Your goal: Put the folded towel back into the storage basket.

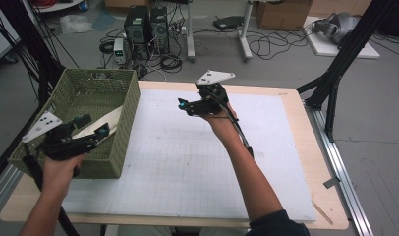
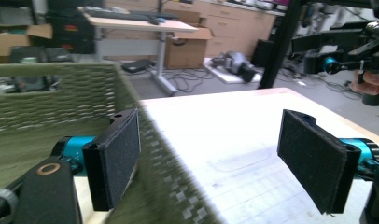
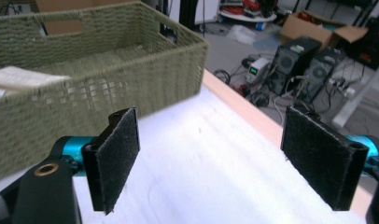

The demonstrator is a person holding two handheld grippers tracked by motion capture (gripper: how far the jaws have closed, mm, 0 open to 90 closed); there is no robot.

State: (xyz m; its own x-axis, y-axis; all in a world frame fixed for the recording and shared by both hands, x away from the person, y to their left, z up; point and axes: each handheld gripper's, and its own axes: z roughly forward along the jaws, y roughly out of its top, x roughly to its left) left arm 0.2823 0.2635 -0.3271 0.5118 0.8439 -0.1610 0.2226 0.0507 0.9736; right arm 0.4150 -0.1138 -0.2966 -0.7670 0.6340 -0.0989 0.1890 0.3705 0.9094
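Note:
A green woven basket [image 1: 126, 132] stands at the table's left edge, with a flat cream sheet [image 1: 106, 120] lying tilted inside it. My left gripper [image 1: 93, 126] hovers at the basket's near right corner, open. In the left gripper view the basket wall [image 2: 155, 154] runs up between the jaws of my left gripper [image 2: 211, 158], and the pads stay off it. My right gripper [image 1: 187, 105] is held above the middle of the white mat, pointing toward the basket, open and empty. From my right gripper [image 3: 211, 158] the basket [image 3: 131, 79] and the sheet [image 3: 24, 77] lie ahead.
A white gridded mat [image 1: 187, 162] covers most of the wooden table [image 1: 315, 162]. Black frame posts [image 1: 335, 73] stand at the right and left rear. Computer towers [image 1: 146, 29] and cables lie on the floor behind the table.

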